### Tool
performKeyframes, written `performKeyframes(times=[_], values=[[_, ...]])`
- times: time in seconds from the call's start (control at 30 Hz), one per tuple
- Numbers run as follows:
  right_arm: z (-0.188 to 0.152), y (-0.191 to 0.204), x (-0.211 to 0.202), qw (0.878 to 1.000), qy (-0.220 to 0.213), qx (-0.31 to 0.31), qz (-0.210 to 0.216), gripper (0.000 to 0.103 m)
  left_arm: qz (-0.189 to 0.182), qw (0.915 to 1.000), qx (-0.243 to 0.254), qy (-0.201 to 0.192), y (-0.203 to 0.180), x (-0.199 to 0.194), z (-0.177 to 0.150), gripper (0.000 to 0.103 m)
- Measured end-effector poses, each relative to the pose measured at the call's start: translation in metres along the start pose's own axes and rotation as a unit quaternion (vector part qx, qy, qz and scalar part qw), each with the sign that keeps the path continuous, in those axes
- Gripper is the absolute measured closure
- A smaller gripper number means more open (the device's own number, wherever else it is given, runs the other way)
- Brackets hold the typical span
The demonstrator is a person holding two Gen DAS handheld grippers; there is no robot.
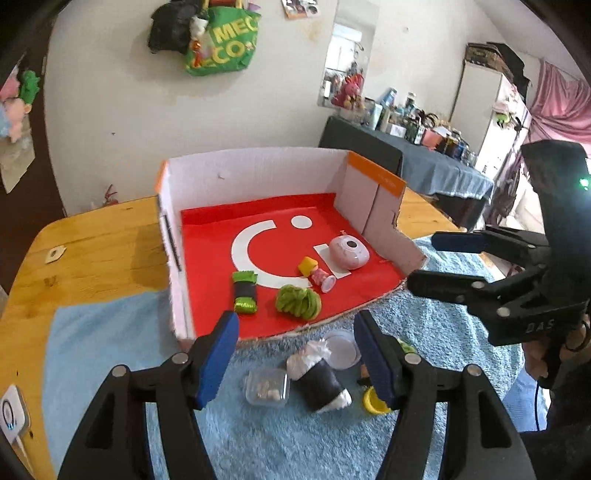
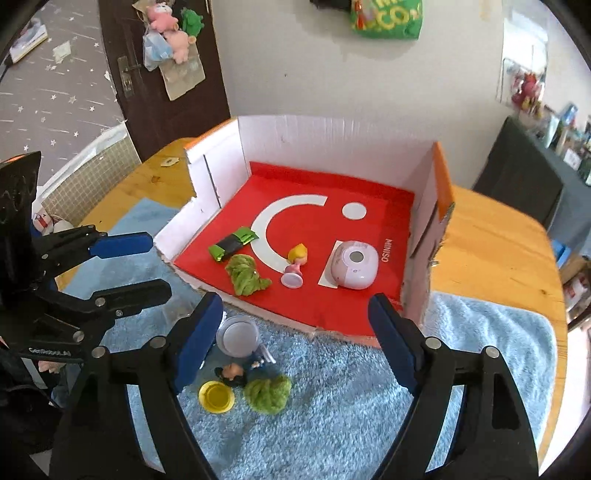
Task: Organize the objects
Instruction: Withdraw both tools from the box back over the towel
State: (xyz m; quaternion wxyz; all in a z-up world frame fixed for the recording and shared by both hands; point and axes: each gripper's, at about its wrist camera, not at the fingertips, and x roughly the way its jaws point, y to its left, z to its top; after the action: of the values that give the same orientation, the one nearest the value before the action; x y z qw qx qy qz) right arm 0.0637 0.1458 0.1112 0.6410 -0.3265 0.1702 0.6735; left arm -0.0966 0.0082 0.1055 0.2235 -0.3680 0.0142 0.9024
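Sorting partway: four toys inside red-floored white cardboard box [image 2: 332,147]; several left on fluffy blue towel [image 2: 332,406]. Left gripper [image 1: 295,354], right gripper [image 2: 295,339] both spread wide, empty.

This looks like a room in someone's home. Soft toys [image 2: 168,27] hang on a dark door [image 2: 162,74]. A green shopping bag [image 1: 223,40] hangs on the wall. A pink curtain [image 1: 561,107] and what may be a fridge [image 1: 491,110] stand farther back.
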Motion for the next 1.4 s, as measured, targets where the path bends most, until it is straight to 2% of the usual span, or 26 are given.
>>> performKeyframes(times=[0.17, 0.27, 0.43, 0.6, 0.7, 0.8, 0.97, 1.4], values=[[-0.010, 0.010, -0.022, 0.999, -0.036, 0.000, -0.017, 0.019, 0.013, 0.9995, -0.016, -0.023, 0.001, -0.019, -0.014, 0.026], [-0.017, 0.015, -0.034, 0.998, -0.055, 0.001, -0.026, 0.012, 0.018, 0.9989, -0.032, -0.030, 0.003, -0.028, -0.023, 0.020], [-0.033, 0.027, -0.050, 0.996, -0.080, 0.000, -0.035, 0.011, 0.037, 0.9972, -0.048, -0.045, 0.003, -0.038, -0.039, 0.014], [-0.052, 0.031, -0.054, 0.995, -0.088, 0.012, -0.040, 0.010, 0.045, 0.9961, -0.058, -0.050, -0.001, -0.044, -0.054, 0.013], [-0.064, 0.031, -0.052, 0.995, -0.092, 0.017, -0.046, 0.009, 0.055, 0.9954, -0.054, -0.056, -0.006, -0.044, -0.061, 0.007], [-0.073, 0.031, -0.050, 0.994, -0.093, 0.020, -0.056, 0.009, 0.067, 0.9945, -0.048, -0.065, -0.012, -0.044, -0.068, 0.007], [-0.087, 0.032, -0.047, 0.993, -0.096, 0.023, -0.067, 0.009, 0.064, 0.9949, -0.054, -0.056, -0.017, -0.038, -0.077, 0.007], [-0.114, 0.034, -0.037, 0.990, -0.100, 0.030, -0.091, 0.009, 0.082, 0.9926, -0.069, -0.057, -0.023, -0.031, -0.097, 0.007]])
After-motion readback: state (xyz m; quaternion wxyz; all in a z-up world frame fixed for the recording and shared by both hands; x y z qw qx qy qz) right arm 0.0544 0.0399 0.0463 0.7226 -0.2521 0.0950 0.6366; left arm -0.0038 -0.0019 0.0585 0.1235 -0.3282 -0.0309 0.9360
